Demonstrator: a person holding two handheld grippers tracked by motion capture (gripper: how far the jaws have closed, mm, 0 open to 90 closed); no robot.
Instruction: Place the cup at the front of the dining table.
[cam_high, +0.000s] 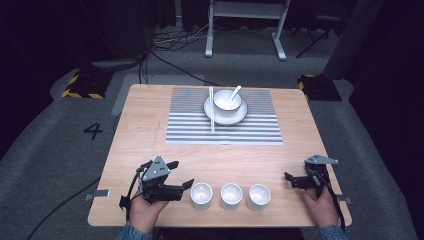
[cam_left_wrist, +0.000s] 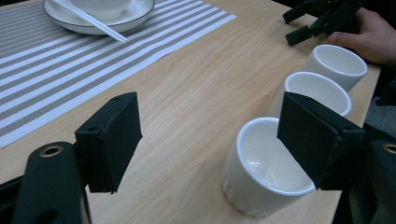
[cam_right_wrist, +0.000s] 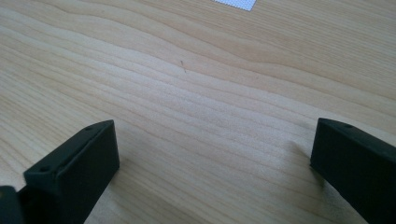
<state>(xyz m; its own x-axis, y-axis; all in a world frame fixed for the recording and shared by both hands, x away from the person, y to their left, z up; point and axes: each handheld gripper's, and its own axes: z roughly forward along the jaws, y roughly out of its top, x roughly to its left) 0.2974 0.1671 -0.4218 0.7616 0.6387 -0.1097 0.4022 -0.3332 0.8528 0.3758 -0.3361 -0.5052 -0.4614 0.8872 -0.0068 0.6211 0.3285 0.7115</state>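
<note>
Wooden surface (cam_high: 150, 130), seen from the high view: one striped placemat (cam_high: 190, 125) lies in the upper centre of the frame. On it stands one white plate (cam_high: 239, 116) carrying one white bowl (cam_high: 224, 102), with one white spoon (cam_high: 234, 92) resting in the bowl, handle toward the upper right. One pair of white chopsticks (cam_high: 211, 107) lies across the left edge of the plate, pointing up and down the frame.

Cups: three white cups in a row along the lower centre of the frame, all upright and close beside one another without clear contact: left cup (cam_high: 201, 194), middle cup (cam_high: 231, 195), right cup (cam_high: 259, 196).

Left claw (cam_high: 181, 175): held in the person's left hand (cam_high: 145, 212) at the lower left, released, jaws wide apart and holding nothing. In the left gripper view the left cup (cam_left_wrist: 261, 172) sits just beside the right-hand jaw, partly behind it; contact cannot be determined.

Right claw (cam_high: 288, 178): held in the right hand (cam_high: 320, 205) at the lower right, released, jaws apart, well clear of the right cup. In the right gripper view the jaws are spread over bare wood.
</note>
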